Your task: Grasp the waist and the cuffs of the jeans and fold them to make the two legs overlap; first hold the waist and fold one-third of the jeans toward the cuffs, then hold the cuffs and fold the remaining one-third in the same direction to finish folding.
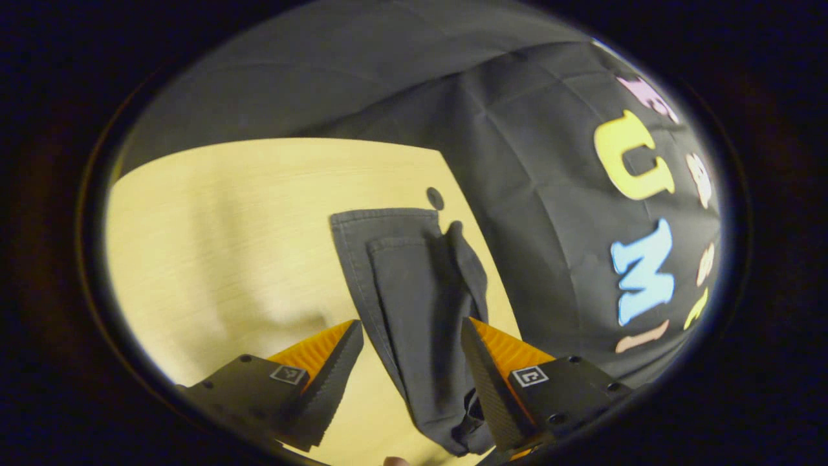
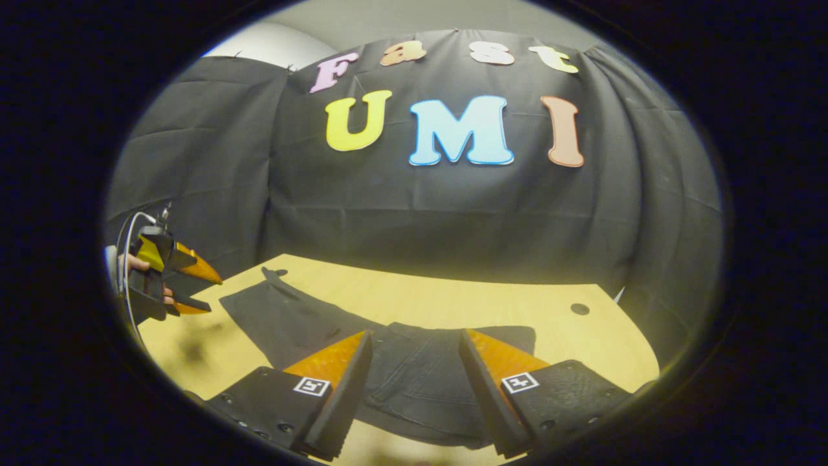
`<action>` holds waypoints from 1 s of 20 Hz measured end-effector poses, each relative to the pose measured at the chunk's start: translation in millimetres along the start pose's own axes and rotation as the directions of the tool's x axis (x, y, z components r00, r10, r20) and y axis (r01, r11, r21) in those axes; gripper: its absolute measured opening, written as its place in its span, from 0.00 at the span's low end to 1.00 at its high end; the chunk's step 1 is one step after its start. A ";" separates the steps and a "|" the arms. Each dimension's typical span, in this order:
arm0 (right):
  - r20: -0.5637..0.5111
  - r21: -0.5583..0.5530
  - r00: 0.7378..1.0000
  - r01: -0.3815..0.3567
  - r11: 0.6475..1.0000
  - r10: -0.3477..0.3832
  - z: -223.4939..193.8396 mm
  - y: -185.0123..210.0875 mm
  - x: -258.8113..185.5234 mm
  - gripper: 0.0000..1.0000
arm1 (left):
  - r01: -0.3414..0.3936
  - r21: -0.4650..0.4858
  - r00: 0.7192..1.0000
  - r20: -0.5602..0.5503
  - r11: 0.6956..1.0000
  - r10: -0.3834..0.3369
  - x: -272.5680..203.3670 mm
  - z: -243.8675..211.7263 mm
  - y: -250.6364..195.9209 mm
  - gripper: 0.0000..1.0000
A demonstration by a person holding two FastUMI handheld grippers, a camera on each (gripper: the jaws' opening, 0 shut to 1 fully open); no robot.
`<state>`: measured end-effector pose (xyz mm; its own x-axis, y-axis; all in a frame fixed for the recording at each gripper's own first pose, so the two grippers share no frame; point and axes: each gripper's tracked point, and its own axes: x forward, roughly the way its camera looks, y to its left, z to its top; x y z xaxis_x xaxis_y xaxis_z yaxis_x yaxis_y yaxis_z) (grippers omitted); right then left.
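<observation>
Dark grey jeans (image 2: 291, 317) lie flat on the light wooden table (image 2: 453, 298), waist end toward my right gripper and legs stretching off to the left. My right gripper (image 2: 414, 343) is open just above the waist part, which shows between its fingers. In the left gripper view the two legs (image 1: 414, 285) lie partly overlapped, their cuffs (image 1: 388, 223) at the far end. My left gripper (image 1: 411, 336) is open over the legs, holding nothing. The right gripper view shows the left gripper (image 2: 206, 290) raised above the table's left end, a hand (image 2: 136, 264) holding it.
The table has a round hole near the cuffs (image 1: 435, 197) and another at its far right corner (image 2: 579, 309). Black cloth walls (image 2: 453, 213) stand close behind the table. Bare wood (image 1: 226, 246) lies left of the legs.
</observation>
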<state>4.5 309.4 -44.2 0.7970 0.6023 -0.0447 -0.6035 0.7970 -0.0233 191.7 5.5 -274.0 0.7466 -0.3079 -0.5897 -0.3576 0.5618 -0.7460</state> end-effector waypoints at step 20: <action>0.003 0.157 0.977 0.210 0.965 -0.213 30.8 -49.7 -14.2 0.95 | 0.036 -0.069 0.995 -0.093 0.997 -0.043 111.9 23.5 -7.3 1.00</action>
<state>23.8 262.6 -11.6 0.9075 0.4187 -0.0353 -0.4116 0.9027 0.1254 291.1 -15.0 -327.3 0.7058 -0.4014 -0.5837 -0.3683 0.4959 -0.7864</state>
